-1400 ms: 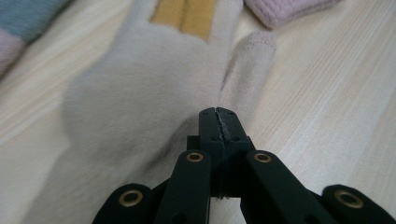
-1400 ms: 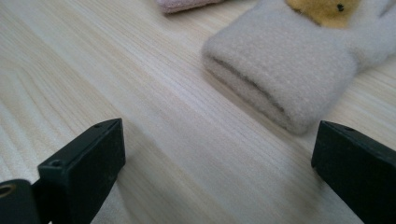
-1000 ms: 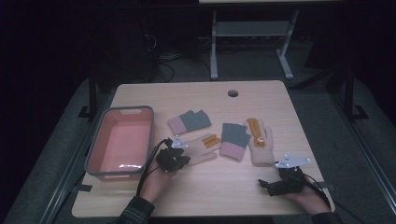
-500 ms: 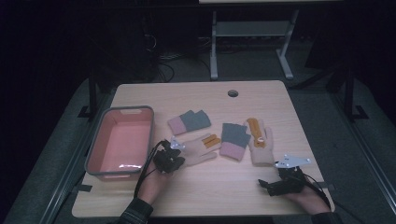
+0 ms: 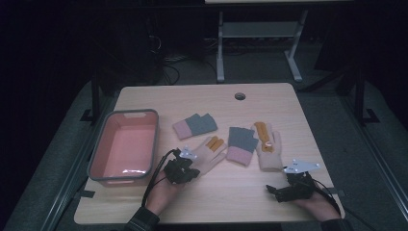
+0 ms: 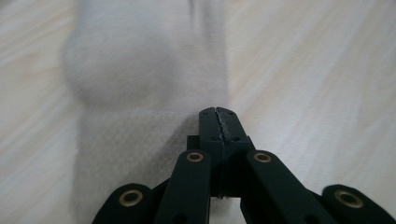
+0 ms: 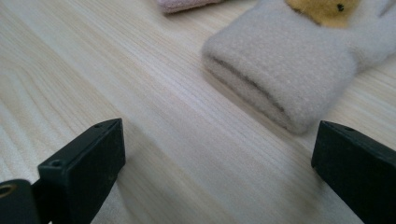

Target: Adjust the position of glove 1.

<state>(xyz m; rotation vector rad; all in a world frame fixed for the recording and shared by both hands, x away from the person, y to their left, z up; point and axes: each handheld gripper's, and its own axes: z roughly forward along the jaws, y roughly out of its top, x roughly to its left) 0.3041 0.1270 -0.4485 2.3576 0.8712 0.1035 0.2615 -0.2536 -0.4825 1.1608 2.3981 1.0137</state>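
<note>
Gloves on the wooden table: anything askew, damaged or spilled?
Nothing damaged or spilled. The four knitted gloves lie scattered at differing angles: two grey-and-pink gloves, two beige ones with orange patches. The pink plastic bin holds none.

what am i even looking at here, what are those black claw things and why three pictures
A person sits at a wooden table with a hand-held two-jaw gripper in each hand. One picture looks down from above; the other two come from cameras riding on each gripper.

The left gripper has its jaws closed, with the cuff of a cream glove right at its tips; whether it pinches the cloth is hard to tell. The right gripper is open, holding nothing, facing another cream glove.

Also on the table: two grey-and-pink gloves and a pink tub.
</note>
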